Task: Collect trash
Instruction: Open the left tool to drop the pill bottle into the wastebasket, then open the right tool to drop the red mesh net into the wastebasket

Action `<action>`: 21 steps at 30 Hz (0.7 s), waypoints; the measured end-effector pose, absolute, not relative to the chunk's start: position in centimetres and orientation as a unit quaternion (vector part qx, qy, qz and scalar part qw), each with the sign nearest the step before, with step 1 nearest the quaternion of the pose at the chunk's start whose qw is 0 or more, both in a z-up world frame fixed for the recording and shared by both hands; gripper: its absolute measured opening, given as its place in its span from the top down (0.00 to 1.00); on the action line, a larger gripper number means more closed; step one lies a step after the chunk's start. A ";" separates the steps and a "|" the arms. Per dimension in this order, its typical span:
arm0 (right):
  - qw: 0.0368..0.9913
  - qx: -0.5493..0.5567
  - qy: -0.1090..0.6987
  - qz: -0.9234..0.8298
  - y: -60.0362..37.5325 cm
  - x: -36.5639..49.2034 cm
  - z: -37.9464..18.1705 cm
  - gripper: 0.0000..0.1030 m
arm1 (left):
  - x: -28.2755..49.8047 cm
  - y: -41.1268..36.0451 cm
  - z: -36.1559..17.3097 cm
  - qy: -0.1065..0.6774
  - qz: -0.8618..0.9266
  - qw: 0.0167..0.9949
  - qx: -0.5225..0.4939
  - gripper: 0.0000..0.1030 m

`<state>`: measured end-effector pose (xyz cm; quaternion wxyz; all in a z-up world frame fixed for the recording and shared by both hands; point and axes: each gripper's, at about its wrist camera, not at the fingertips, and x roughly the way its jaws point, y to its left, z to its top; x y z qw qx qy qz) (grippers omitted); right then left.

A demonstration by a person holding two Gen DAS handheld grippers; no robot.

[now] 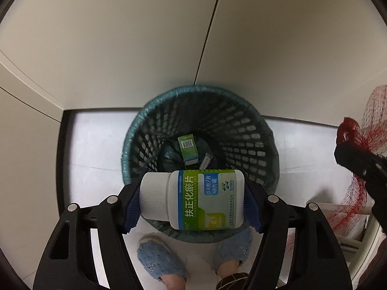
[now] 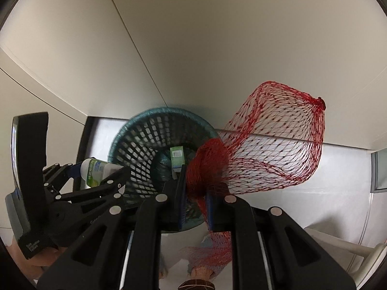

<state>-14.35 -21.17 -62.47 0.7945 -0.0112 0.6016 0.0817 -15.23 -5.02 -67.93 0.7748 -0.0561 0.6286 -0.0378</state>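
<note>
Bottle position decides the coming move: the white medicine bottle (image 1: pixel 205 199) lies crosswise between the jaws of the left gripper (image 1: pixel 192 204), its long axis running from one pad to the other, the ribbed cap against the left pad and the base against the right pad. These jaws stand wide, but closed on the bottle, so it is held by its two ends. Directly beyond the jaws, under the bottle, is the open mouth of the teal waste basket (image 1: pixel 135 130), which stands on the pale floor (image 1: pixel 96 149) in a corner of the wall. Inside it a small green box (image 1: pixel 188 146) and some dark wrapping are already lying.

The right gripper (image 2: pixel 196 193) has its jaws almost fully shut, pinching the gathered neck of a red net bag (image 2: pixel 273 145). The loose body of the bag spreads up and to the right of these jaws, while the basket mouth lies ahead and somewhat to the left of them.

I judge the left hand is better placed: its bottle seems to be already over the opening. The net bag probably needs a small shift to the left before it can fall inside.
</note>
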 end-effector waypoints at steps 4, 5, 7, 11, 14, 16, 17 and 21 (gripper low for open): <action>0.790 -0.013 0.608 0.075 -21.4 -14.3 -63.6 0.88 | -15.1 -5.7 -69.1 0.631 -0.044 0.773 -0.058 0.34; 0.789 -0.014 0.609 0.074 -21.4 -14.3 -63.9 0.88 | -15.1 -6.0 -69.4 0.633 -0.046 0.770 -0.057 0.34; 0.788 -0.012 0.611 0.074 -21.4 -14.4 -64.0 0.88 | -14.9 -6.2 -69.6 0.638 -0.053 0.766 -0.059 0.33; 0.787 -0.012 0.612 0.078 -21.1 -14.7 -64.1 0.88 | -15.0 -6.6 -69.1 0.628 -0.059 0.774 -0.053 0.22; 0.789 -0.006 0.609 0.085 -20.8 -14.4 -63.7 0.88 | -15.2 -6.3 -68.4 0.625 -0.057 0.777 -0.047 0.20; 0.790 0.002 0.606 0.093 -21.0 -14.2 -62.7 0.88 | -15.5 -5.7 -67.9 0.622 -0.052 0.780 -0.045 0.14; 0.790 0.005 0.605 0.096 -21.0 -14.0 -62.4 0.88 | -15.7 -5.4 -67.6 0.621 -0.050 0.781 -0.046 0.13; 0.789 0.014 0.604 0.113 -20.0 -13.1 -62.4 0.88 | -16.4 -3.8 -67.0 0.622 -0.039 0.781 -0.042 0.06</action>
